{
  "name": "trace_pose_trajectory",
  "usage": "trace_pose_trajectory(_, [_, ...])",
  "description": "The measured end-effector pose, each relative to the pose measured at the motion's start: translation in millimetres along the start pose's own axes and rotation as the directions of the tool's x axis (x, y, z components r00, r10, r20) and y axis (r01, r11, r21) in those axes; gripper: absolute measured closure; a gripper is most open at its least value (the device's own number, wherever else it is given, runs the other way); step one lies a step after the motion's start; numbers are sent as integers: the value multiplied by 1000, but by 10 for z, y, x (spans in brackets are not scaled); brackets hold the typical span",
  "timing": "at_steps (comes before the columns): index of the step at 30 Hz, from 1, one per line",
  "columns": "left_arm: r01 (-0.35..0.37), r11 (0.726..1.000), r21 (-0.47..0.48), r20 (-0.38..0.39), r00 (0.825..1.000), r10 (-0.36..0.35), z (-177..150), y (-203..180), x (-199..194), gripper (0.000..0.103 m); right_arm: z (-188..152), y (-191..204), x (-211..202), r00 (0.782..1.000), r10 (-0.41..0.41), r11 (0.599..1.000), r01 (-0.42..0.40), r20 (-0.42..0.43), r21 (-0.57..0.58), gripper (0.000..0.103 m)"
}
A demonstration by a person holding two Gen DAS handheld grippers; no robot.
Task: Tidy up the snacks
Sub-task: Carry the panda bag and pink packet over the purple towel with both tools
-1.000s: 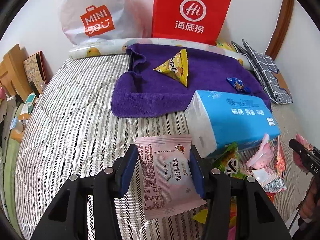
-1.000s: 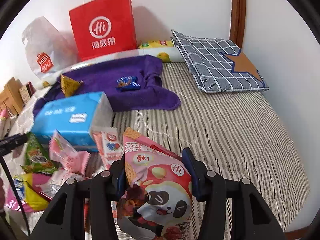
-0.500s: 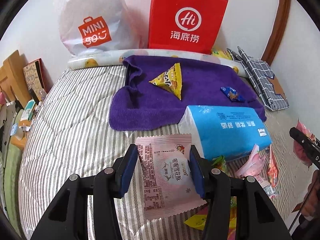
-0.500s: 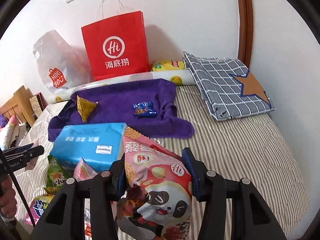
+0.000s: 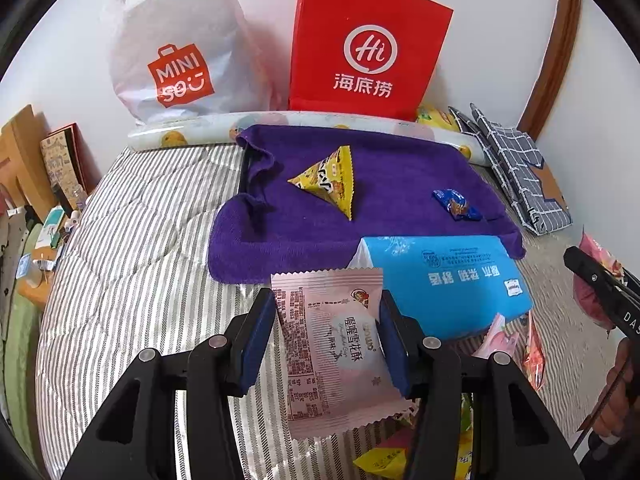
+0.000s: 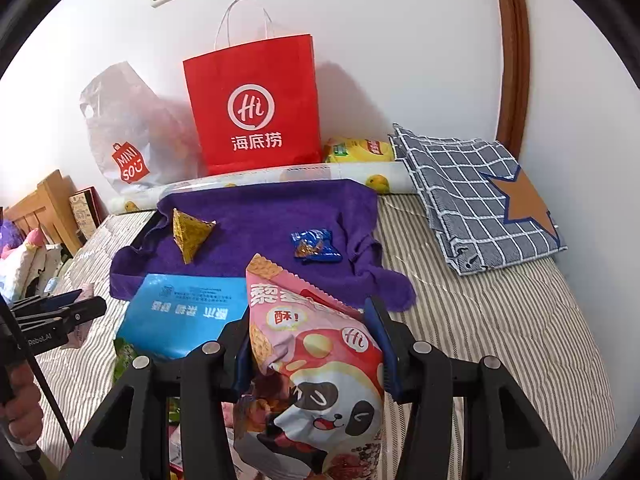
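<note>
My left gripper (image 5: pixel 327 312) is shut on a pale pink snack packet (image 5: pixel 336 352), held above the striped bed short of the purple towel (image 5: pixel 400 184). My right gripper (image 6: pixel 310 334) is shut on a pink panda snack bag (image 6: pixel 320 368), held near the towel's (image 6: pixel 260 216) front edge. On the towel lie a yellow triangular snack (image 5: pixel 328 180) and a small blue candy packet (image 5: pixel 456 204); both also show in the right wrist view, the yellow snack (image 6: pixel 188 234) and the blue packet (image 6: pixel 314 244). The right gripper shows at the left wrist view's right edge (image 5: pixel 600 288).
A blue tissue pack (image 5: pixel 452 284) lies in front of the towel, with loose snack packets (image 5: pixel 516 344) beside it. A red paper bag (image 5: pixel 364 48) and a white Miniso bag (image 5: pixel 176 52) stand at the wall. A checked cushion (image 6: pixel 480 196) lies right. Bedside clutter (image 5: pixel 36 216) is left.
Both grippers have risen and moved toward the towel and the bags with their packets still held. The loose snack pile has slid lower and partly out of both views.
</note>
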State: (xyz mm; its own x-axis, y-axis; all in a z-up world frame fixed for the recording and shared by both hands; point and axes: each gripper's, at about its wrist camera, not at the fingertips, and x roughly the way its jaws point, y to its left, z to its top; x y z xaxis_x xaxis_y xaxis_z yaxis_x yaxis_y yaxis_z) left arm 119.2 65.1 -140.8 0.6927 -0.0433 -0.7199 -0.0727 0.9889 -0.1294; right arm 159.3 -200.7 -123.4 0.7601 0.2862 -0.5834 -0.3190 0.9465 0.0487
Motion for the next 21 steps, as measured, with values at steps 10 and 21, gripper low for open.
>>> trace_pose_trajectory(10, [2,1000,8,17,1000,-2,197,-23,-17,52,206,119,110,1000,25,999,-25,13,-20,56])
trace_pose_trajectory(21, [3,1000,16,31,1000,-4,468,-78,14,52,435,134,264,999,42,999,-42,18,-22,56])
